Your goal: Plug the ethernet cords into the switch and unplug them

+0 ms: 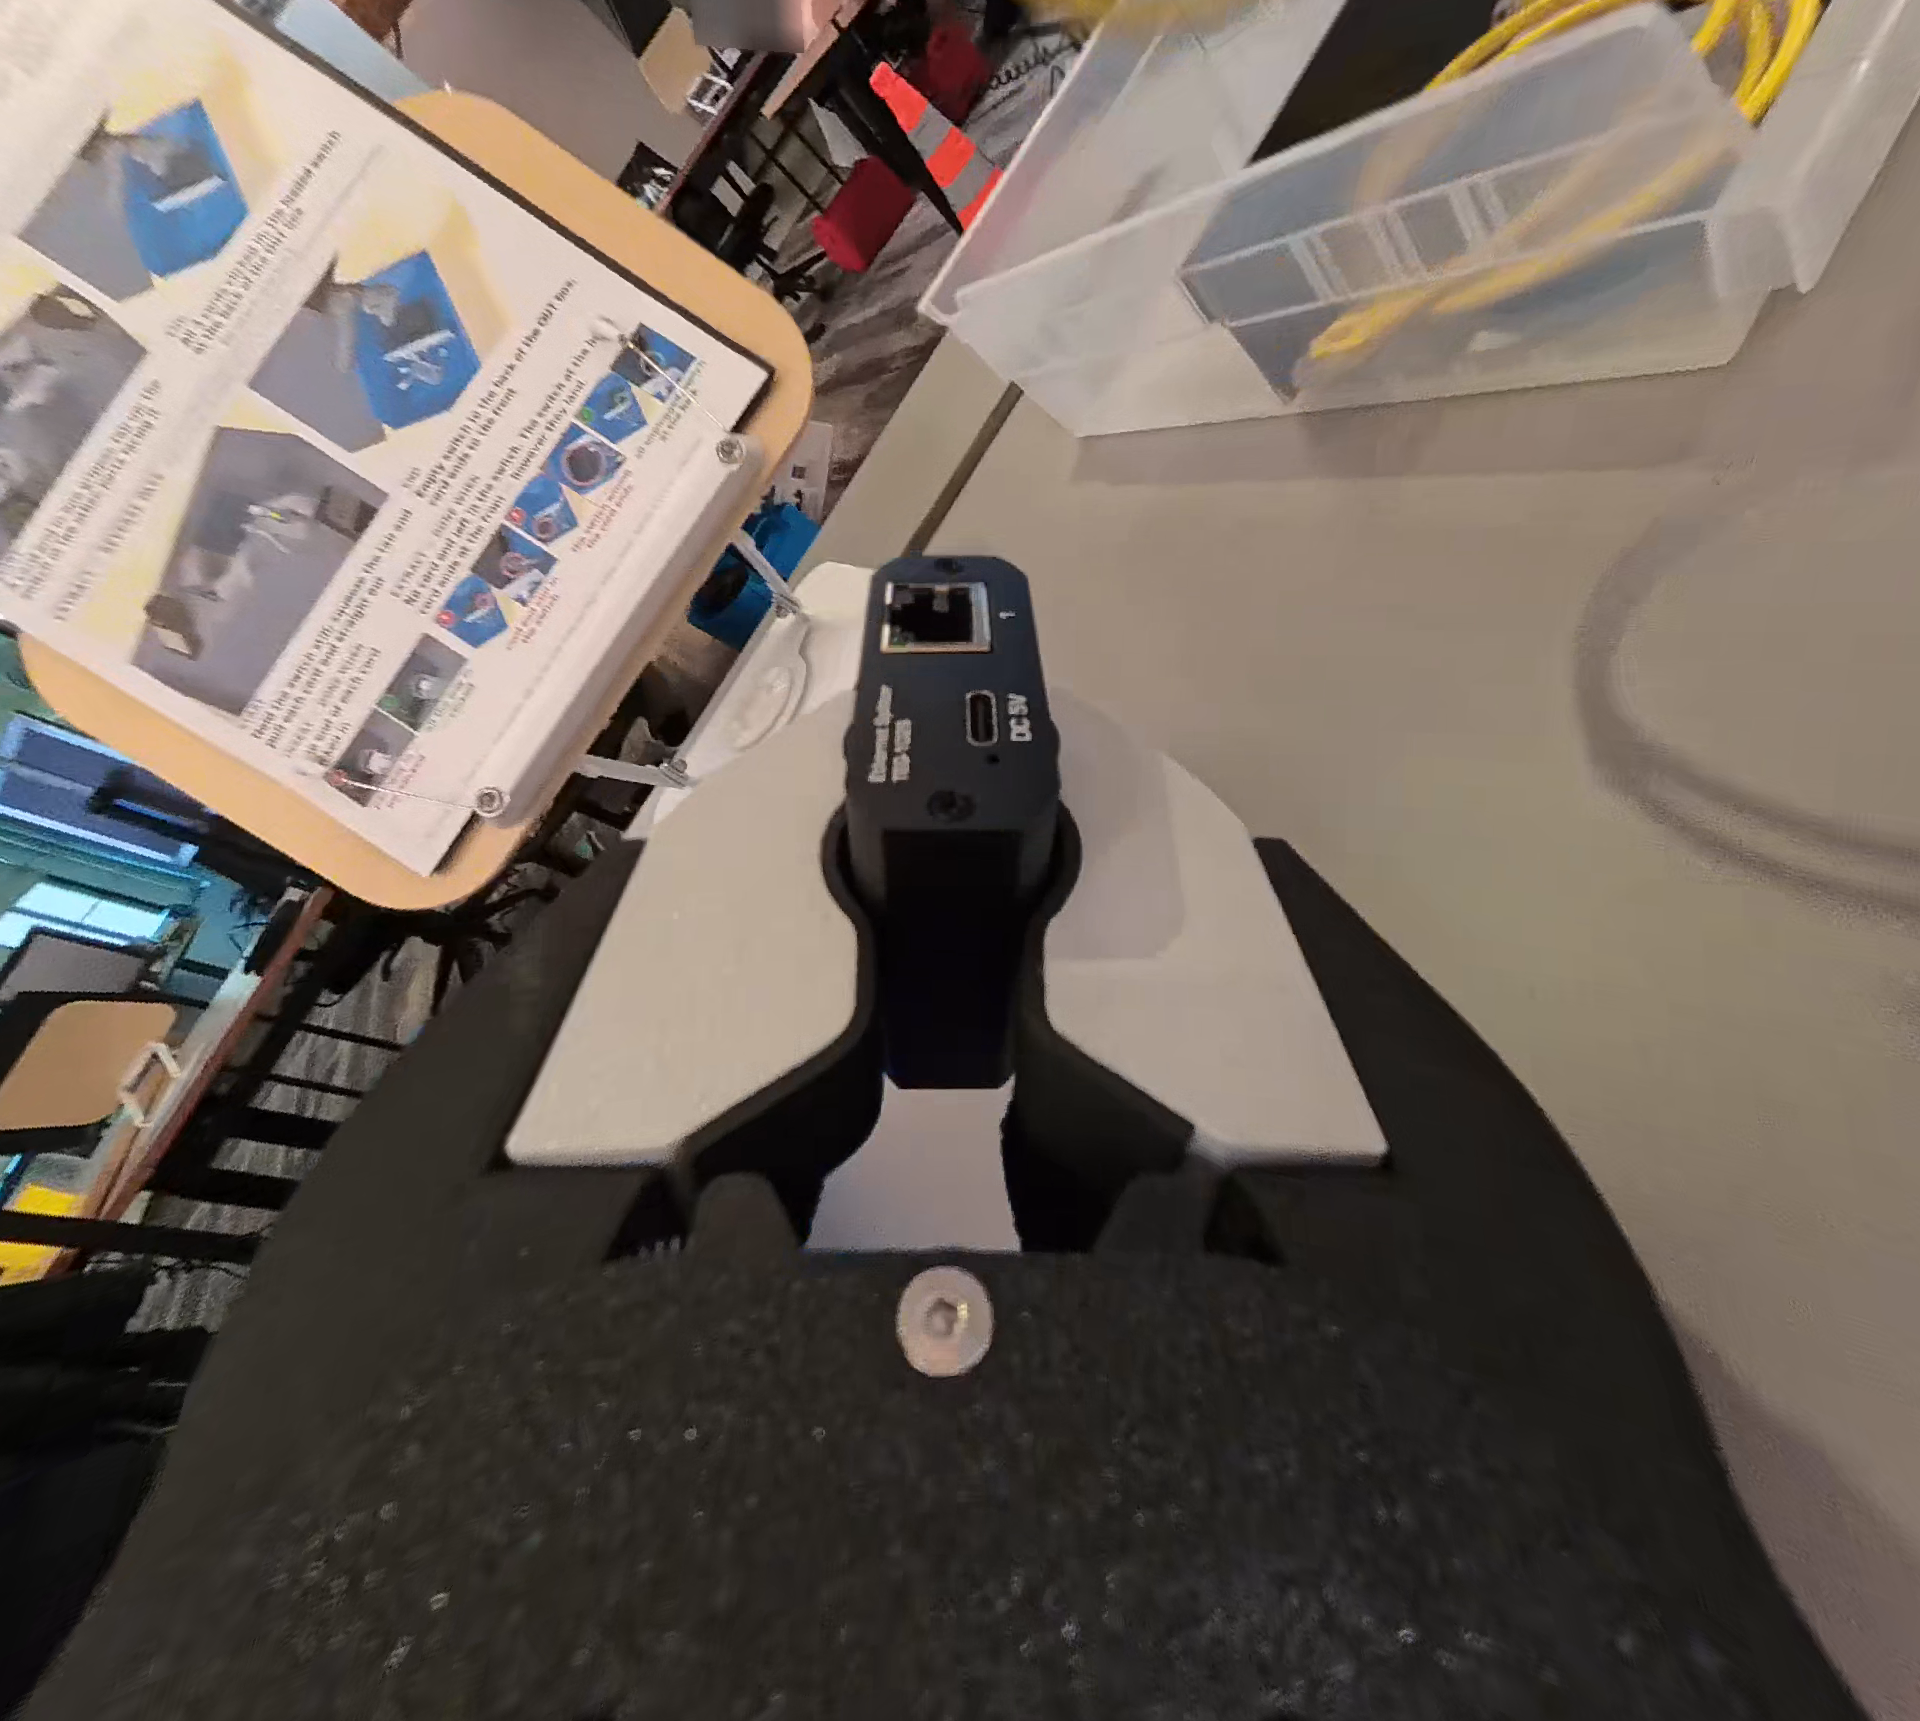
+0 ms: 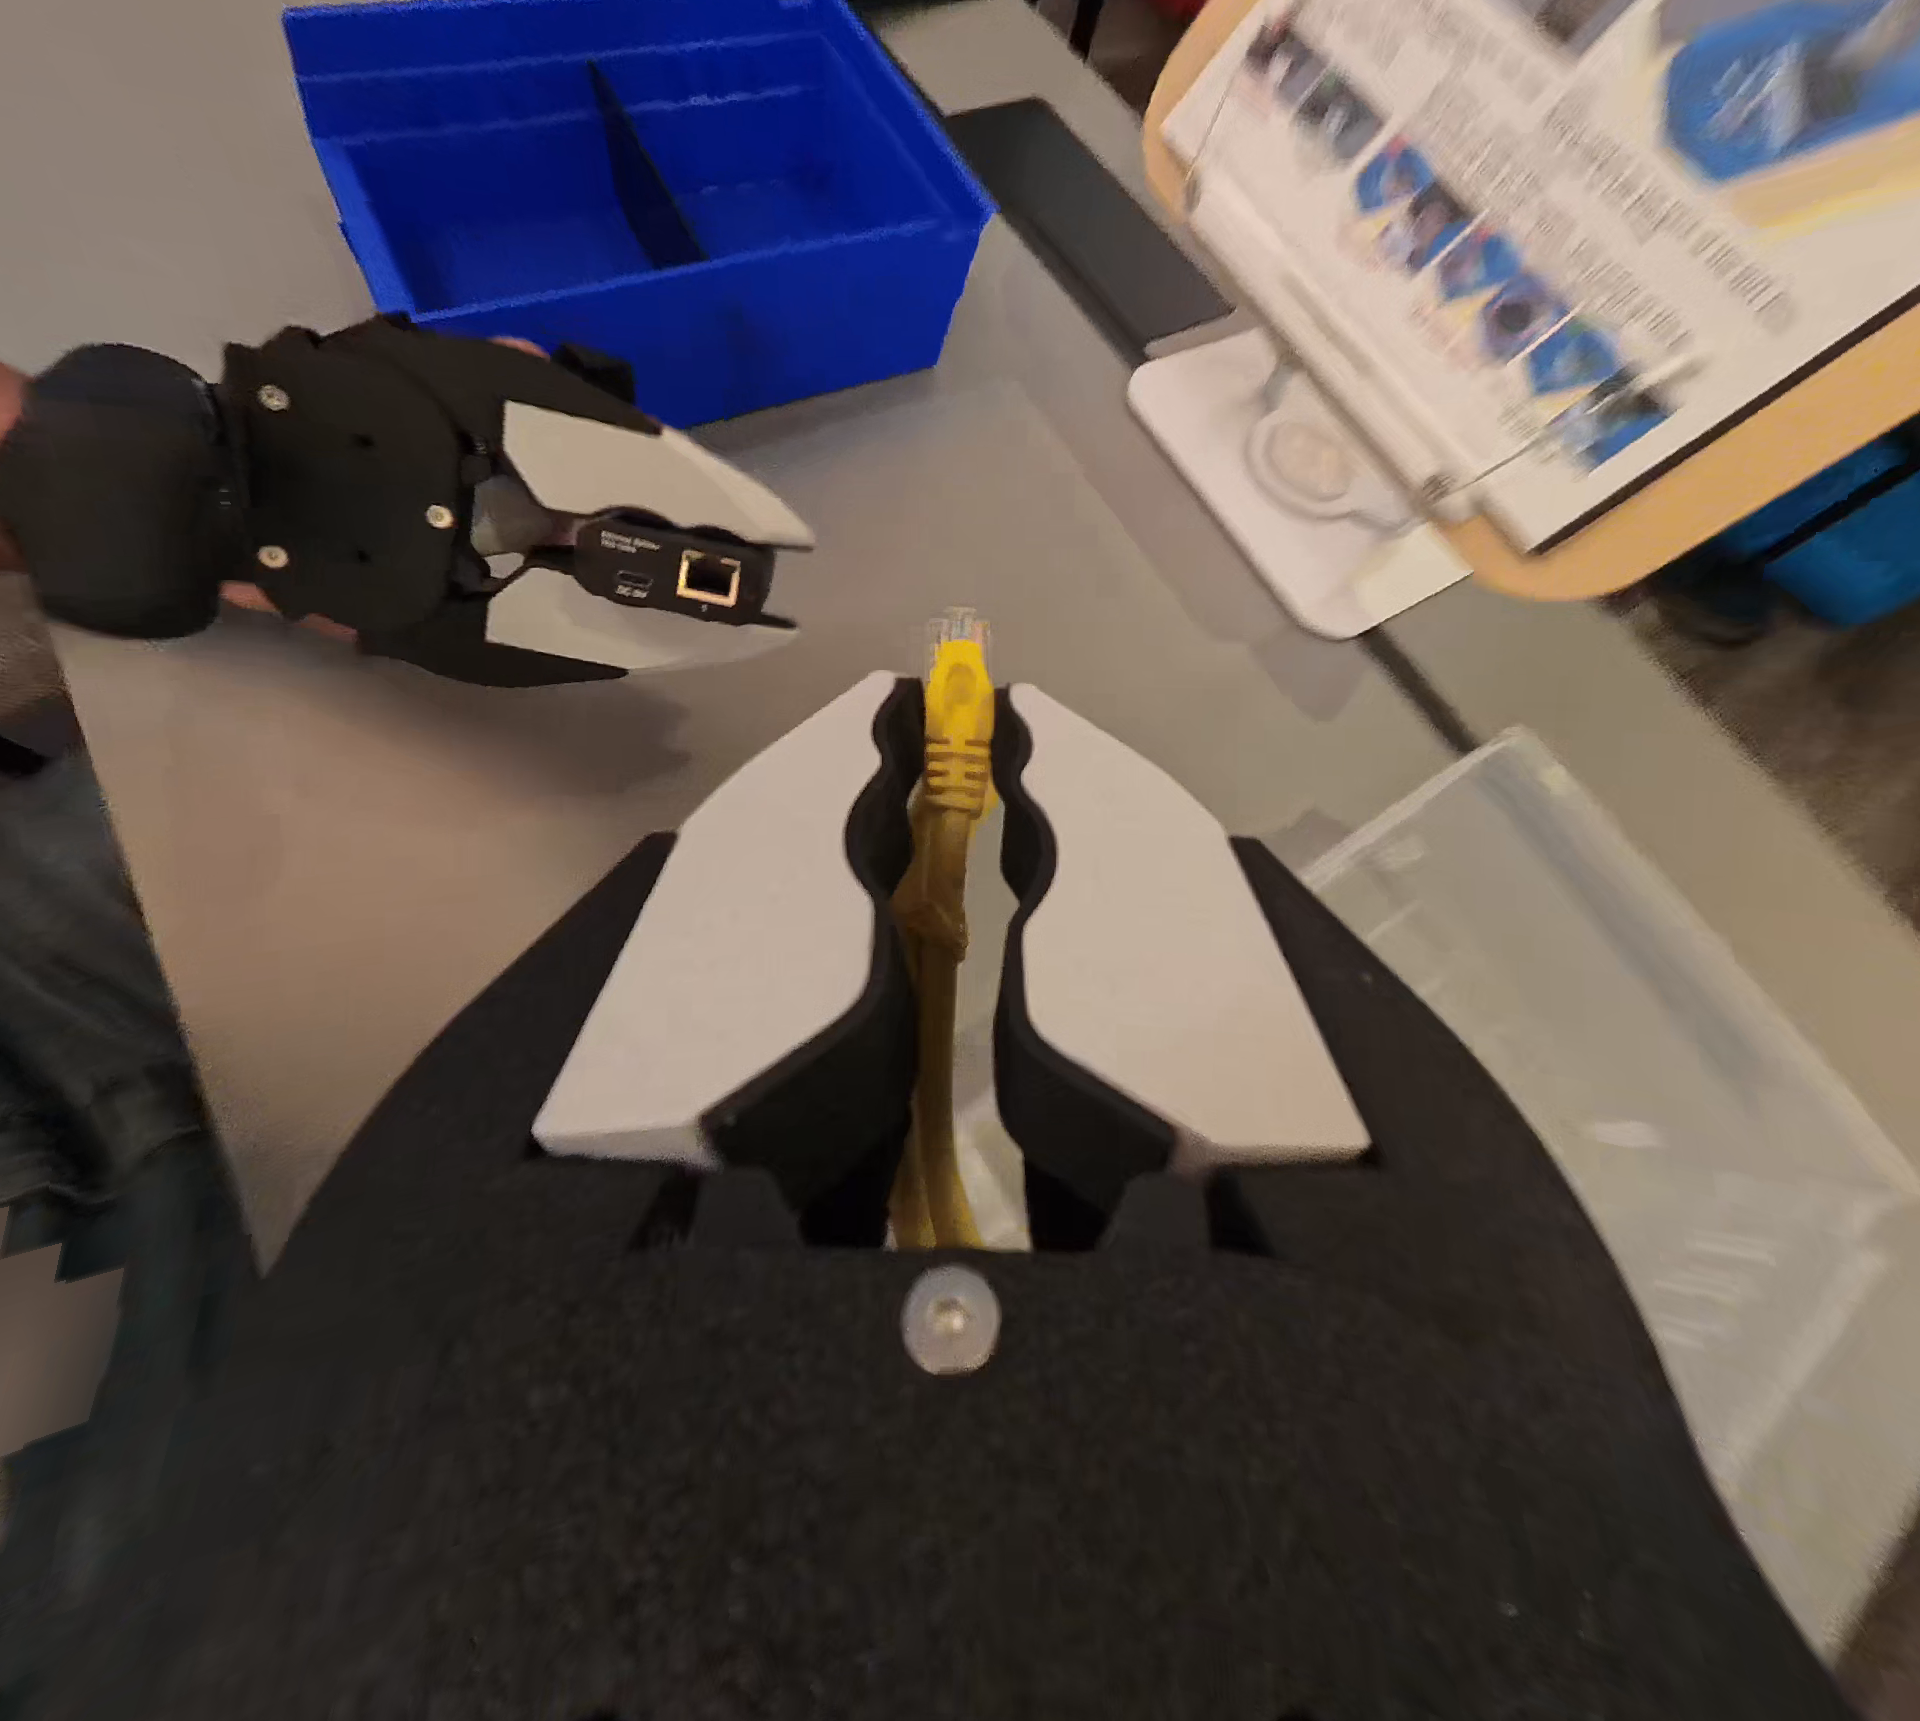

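Observation:
My left gripper (image 1: 951, 736) is shut on a small black switch (image 1: 951, 684), held above the table with its empty ethernet port (image 1: 935, 617) facing up and away. It also shows in the right wrist view (image 2: 790, 580), at the left, with the switch (image 2: 675, 575) between its fingers and the port facing my right gripper. My right gripper (image 2: 958, 695) is shut on a yellow ethernet cord (image 2: 958, 736) just behind its clear plug (image 2: 956, 632), which sticks out past the fingertips. The plug is a short way right of the switch and apart from it.
A blue divided bin (image 2: 644, 185) stands on the grey table (image 2: 364, 840) behind the left gripper. A clear plastic bin (image 1: 1455, 217) holds more yellow cords (image 1: 1683, 9). A tilted board with an instruction sheet (image 2: 1558, 165) on a white stand is at the table's edge. Left tips to right tips: about 15 cm.

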